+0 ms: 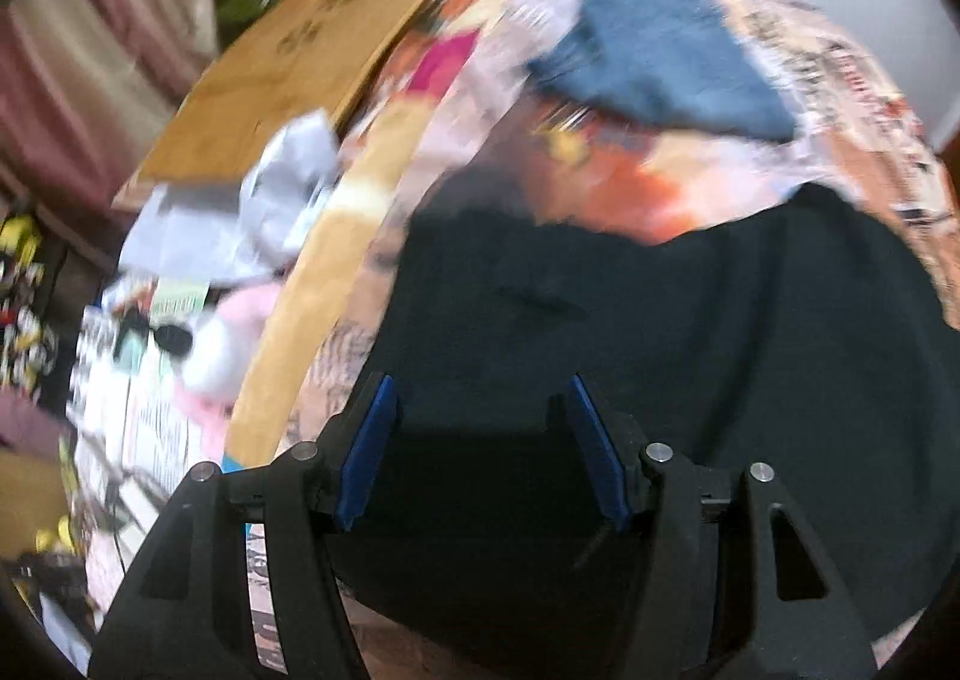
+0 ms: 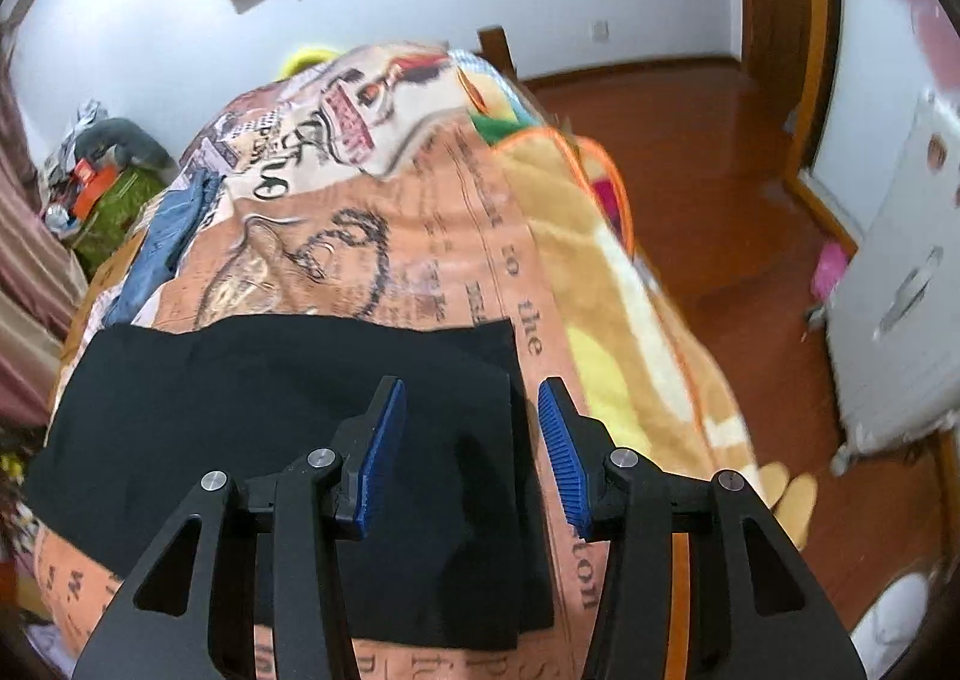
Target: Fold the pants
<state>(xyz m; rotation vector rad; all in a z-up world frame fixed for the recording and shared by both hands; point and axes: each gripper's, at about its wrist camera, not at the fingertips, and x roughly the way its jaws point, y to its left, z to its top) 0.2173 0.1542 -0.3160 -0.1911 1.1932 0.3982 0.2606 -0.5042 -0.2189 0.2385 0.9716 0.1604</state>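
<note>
The black pants (image 1: 690, 332) lie folded flat on a printed orange bedspread (image 1: 690, 188); they also show in the right wrist view (image 2: 270, 398). My left gripper (image 1: 480, 386) is open and empty, hovering over the pants' left part. My right gripper (image 2: 471, 383) is open and empty above the pants' right edge, its right finger over the bedspread (image 2: 420, 236). The left wrist view is blurred by motion.
Folded blue jeans (image 1: 654, 56) lie farther back on the bed, also in the right wrist view (image 2: 168, 236). A cardboard sheet (image 1: 282, 80), white cloth and a pink plush toy (image 1: 228, 332) sit at the bed's left. A yellow blanket (image 2: 606, 284), wooden floor and a white cabinet (image 2: 900, 284) are on the right.
</note>
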